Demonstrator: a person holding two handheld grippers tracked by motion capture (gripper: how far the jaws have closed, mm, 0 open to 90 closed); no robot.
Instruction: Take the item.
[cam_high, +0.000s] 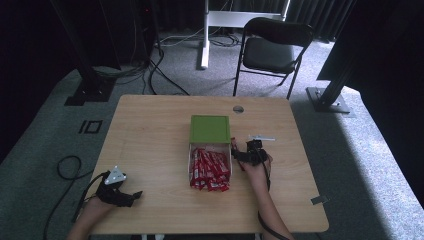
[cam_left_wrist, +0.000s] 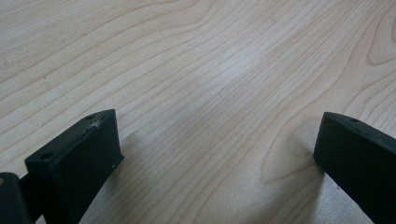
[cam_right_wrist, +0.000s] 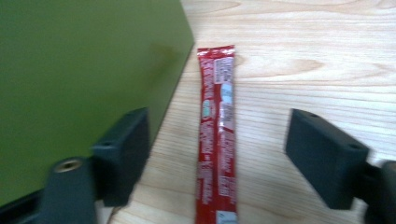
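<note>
From the high view, a green box stands near the middle of the wooden table, its lid raised, with a heap of red sachets in the tray on its near side. The right gripper sits just to the right of the box, over a single red sachet that lies along the box's right wall. The left gripper rests well to the near left of the box, on bare wood.

In the left gripper view, the jaws stand wide apart with only bare table between them.

In the right gripper view, the right gripper has its jaws spread, holding nothing, and the single sachet lies flat between them without touching either. Its long axis runs away from the camera, parallel to the box wall just beside it. It looks light, thin, soft and glossy, likely to slip or buckle; pinching across its narrow width at mid-length seems best, though the left jaw has little room beside the box.
</note>
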